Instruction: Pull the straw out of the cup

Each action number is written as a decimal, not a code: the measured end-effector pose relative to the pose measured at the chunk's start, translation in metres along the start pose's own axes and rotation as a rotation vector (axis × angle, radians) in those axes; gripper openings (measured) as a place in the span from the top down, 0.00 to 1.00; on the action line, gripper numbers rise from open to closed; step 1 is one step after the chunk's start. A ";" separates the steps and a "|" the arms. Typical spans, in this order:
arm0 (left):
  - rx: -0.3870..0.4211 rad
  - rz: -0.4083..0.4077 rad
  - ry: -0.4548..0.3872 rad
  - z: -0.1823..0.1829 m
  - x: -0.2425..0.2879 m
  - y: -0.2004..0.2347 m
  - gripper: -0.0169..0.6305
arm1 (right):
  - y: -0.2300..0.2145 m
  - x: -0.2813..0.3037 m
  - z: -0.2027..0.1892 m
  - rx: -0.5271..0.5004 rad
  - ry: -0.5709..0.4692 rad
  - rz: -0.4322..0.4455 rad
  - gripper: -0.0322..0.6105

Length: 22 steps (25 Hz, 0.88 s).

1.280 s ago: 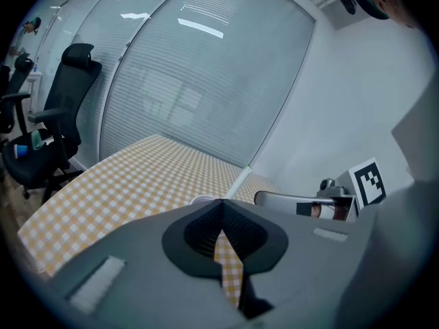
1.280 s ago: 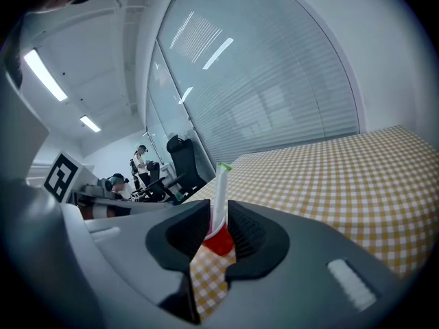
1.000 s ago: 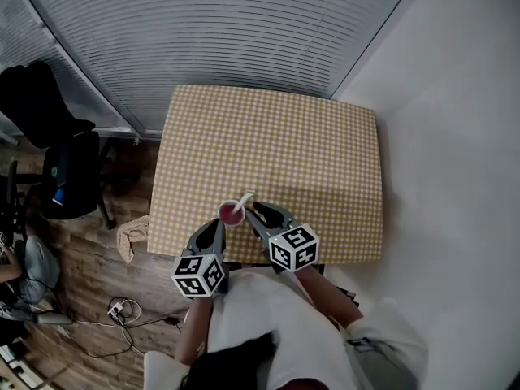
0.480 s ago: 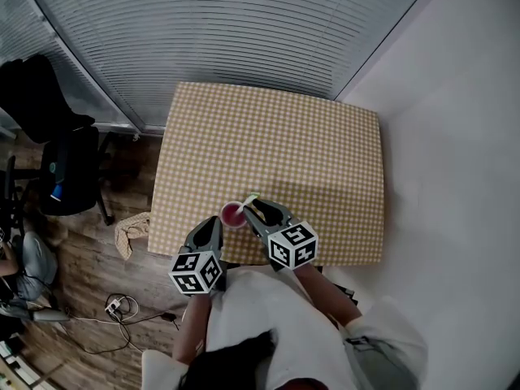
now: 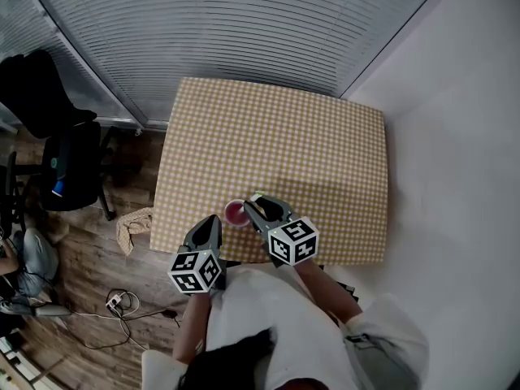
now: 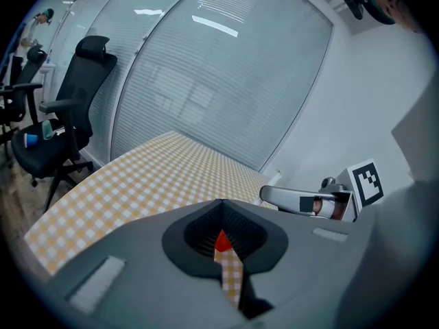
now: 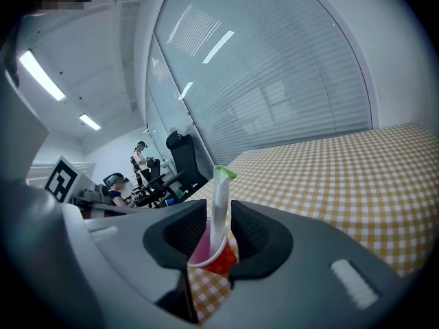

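Note:
A red cup [image 5: 235,213] of pink drink stands near the front edge of the checked table [image 5: 276,136]. In the right gripper view the cup [image 7: 218,258] holds a white straw [image 7: 219,208] with a green tip, leaning slightly right. My right gripper [image 7: 219,221] has its jaws on either side of the straw; they have just been closing, with thin gaps still showing, so it is open. My left gripper [image 5: 211,222] hovers at the table's edge, left of the cup. Its jaws stand narrowly open [image 6: 226,259] and empty, with the cup [image 6: 221,240] seen beyond them.
A black office chair [image 5: 69,169] stands on the wooden floor to the left. A beige cloth [image 5: 130,230] and cables [image 5: 122,307] lie on the floor by the table's corner. Slatted blinds [image 5: 227,31] run behind the table and a white wall [image 5: 455,153] closes the right side.
The right gripper's jaws have come around the top of the straw, which earlier stuck out beside them. The left gripper has stayed put. The head view has shifted slightly.

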<state>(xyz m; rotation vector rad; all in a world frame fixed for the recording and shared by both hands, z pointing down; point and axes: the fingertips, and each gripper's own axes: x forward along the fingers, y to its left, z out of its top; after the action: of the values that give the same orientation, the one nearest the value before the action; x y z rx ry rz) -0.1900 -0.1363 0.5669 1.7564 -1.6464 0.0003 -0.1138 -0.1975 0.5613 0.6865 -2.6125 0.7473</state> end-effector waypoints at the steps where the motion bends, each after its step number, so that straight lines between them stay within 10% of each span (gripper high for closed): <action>1: -0.001 0.000 0.001 0.000 0.000 0.001 0.95 | 0.000 0.000 0.000 -0.002 0.001 -0.002 0.77; 22: -0.034 0.031 -0.015 -0.002 -0.006 0.012 0.95 | 0.003 0.002 0.006 -0.012 -0.010 0.006 0.87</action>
<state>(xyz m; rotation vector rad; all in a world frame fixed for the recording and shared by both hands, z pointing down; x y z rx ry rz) -0.2009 -0.1298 0.5714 1.7096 -1.6744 -0.0267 -0.1184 -0.1993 0.5567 0.6813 -2.6266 0.7311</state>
